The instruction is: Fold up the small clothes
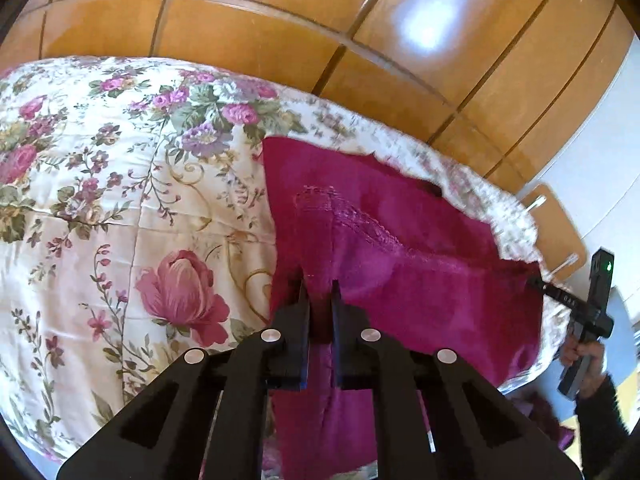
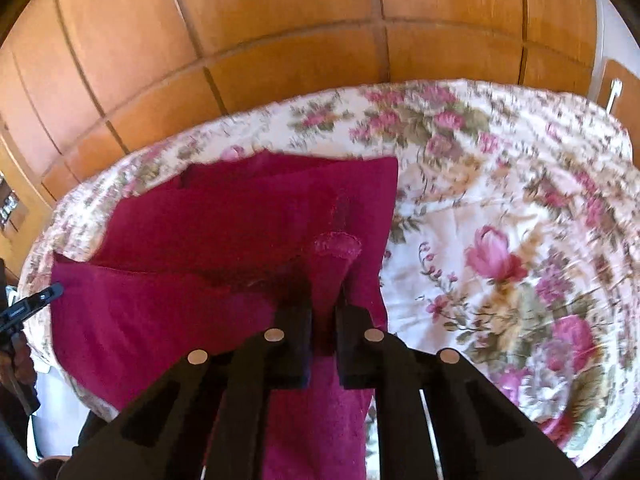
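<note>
Each hand-held gripper, the left hand-held gripper and the right hand-held gripper, is closed on the magenta garment at 6 o'clock on the floral bed, probably to fold its near edge over.

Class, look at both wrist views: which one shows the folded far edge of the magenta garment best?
The right wrist view. There the magenta garment lies with its far edge and layered folds spread in full across the floral bedspread. The left wrist view shows the garment more obliquely, its far edge running off to the right toward the right gripper.
</note>
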`<state>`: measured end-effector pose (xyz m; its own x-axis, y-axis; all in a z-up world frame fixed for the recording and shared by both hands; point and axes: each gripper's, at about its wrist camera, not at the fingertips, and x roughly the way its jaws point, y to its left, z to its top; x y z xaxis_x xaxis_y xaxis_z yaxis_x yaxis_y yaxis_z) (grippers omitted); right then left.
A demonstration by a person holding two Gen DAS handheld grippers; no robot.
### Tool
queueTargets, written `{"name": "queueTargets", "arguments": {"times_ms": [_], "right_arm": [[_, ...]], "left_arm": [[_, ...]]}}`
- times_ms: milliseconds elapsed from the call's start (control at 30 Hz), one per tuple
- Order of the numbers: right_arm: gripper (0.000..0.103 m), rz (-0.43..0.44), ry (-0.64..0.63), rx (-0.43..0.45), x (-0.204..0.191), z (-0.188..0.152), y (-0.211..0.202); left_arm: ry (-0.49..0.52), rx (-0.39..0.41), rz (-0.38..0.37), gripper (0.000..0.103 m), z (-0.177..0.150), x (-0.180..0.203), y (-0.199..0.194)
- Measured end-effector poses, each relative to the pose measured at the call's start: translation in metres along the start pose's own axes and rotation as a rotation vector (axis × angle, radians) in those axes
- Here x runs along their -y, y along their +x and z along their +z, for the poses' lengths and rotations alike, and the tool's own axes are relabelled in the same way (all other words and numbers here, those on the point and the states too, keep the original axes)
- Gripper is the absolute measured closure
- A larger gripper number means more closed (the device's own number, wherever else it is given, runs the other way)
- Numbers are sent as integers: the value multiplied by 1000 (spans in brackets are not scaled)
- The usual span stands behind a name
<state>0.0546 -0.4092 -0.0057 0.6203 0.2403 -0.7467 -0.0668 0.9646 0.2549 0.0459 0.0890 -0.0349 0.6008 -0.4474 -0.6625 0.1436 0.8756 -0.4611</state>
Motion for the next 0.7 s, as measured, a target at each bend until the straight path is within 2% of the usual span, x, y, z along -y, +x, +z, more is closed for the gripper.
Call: {"name": "queueTargets", "arguments": {"times_ms": [167,367,500,700], "right_arm": [[96,52,31,79,-6,26,-20],[96,57,83,112,0,78,6],[96,24,133,100,13,107,41],[96,-68,179,7,32,124,115]], "left_arm": [[25,60,-15,96,16,12,-17],[59,118,27,96,63,21,-7],[63,127,83,96,98,20,21],[80,51,207,96,134,11,92]]}}
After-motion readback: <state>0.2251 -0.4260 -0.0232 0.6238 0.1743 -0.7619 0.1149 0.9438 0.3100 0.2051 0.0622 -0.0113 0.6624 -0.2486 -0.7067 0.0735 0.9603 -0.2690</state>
